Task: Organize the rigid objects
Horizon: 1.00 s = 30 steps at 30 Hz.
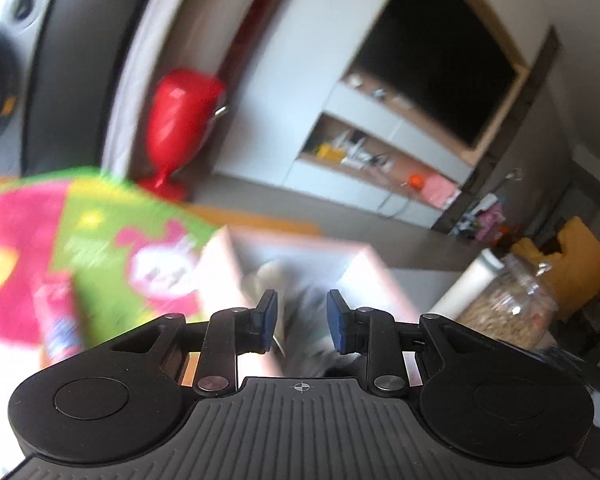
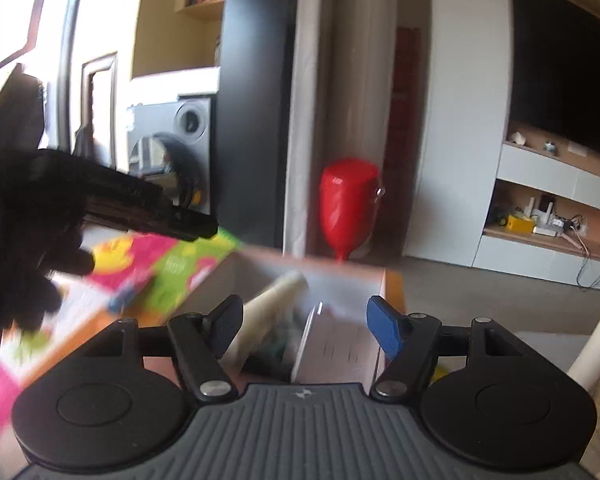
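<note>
Across the lower left of both views lay a bright pink-and-green picture mat point(image 1: 100, 248), blurred, with a small red-and-blue thing point(image 1: 58, 320) lying on it that I could not name. Still out on the mat, it looked like work left to do, and I judged the sorting partly done.

Moving right, the left gripper point(image 1: 302, 314) showed its blue-padded fingers point(image 1: 268, 316) a modest way apart with nothing pinched between them. In the right wrist view that same tool came in dark from the left edge, held by a black-gloved hand point(image 2: 16, 264).

Centre frame sat the open box point(image 2: 392, 296), pale pink outside and whitish inside, on an orange surface point(image 1: 268, 220). It already held things: a cream roll point(image 2: 276, 300) leaning against its left wall, a flat white card or case point(image 2: 332, 344) standing at a tilt to the right, and some darker bits between them, too smeared to name.

The right gripper point(image 2: 304, 330) hovered before the box, fingers spread wide, holding nothing.

Further right, behind the box, stood a red goblet-shaped stand point(image 2: 348, 204) on the floor. At the right edge of the left wrist view a clear jar point(image 1: 512, 300) of pale grainy stuff and a white roll point(image 1: 468, 284) stood apart from the box.
</note>
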### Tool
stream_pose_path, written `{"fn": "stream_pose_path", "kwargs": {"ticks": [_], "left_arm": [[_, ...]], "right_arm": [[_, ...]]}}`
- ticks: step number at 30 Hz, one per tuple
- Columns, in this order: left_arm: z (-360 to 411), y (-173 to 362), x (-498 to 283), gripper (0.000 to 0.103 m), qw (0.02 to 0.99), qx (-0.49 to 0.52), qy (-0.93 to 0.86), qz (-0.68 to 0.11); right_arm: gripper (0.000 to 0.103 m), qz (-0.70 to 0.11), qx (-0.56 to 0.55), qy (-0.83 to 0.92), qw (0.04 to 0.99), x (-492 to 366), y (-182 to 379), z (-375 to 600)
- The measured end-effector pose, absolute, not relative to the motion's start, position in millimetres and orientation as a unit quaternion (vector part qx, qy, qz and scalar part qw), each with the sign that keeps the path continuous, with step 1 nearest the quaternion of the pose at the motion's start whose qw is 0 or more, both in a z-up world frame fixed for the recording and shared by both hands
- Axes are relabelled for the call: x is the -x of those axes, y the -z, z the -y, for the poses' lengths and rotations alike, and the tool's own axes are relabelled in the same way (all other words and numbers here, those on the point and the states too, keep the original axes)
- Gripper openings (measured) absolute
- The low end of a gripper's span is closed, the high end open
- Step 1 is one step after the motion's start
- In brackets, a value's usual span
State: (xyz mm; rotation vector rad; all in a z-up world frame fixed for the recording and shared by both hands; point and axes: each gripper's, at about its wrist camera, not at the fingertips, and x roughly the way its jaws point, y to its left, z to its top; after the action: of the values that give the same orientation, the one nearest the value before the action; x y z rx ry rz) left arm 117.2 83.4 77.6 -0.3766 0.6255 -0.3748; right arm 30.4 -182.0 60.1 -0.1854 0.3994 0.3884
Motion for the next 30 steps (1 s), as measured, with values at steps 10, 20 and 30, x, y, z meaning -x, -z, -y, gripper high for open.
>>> {"fn": "stream_pose_path", "kwargs": {"ticks": [10, 20, 30], "left_arm": [[-175, -53, -108, 0.03, 0.931, 0.221, -0.03, -0.29], [-138, -6, -133, 0.041, 0.93, 0.108, -0.045, -0.349], [-139, -6, -83, 0.031, 0.934, 0.093, 0.002, -0.346]], "right_arm": [[0.069, -0.216, 0.089, -0.226, 0.946, 7, -26, 160], [0.069, -0.249, 0.109, -0.258, 0.927, 21, -3, 137], [0.069, -0.299, 0.094, -0.259, 0.914, 16, 17, 140]]}}
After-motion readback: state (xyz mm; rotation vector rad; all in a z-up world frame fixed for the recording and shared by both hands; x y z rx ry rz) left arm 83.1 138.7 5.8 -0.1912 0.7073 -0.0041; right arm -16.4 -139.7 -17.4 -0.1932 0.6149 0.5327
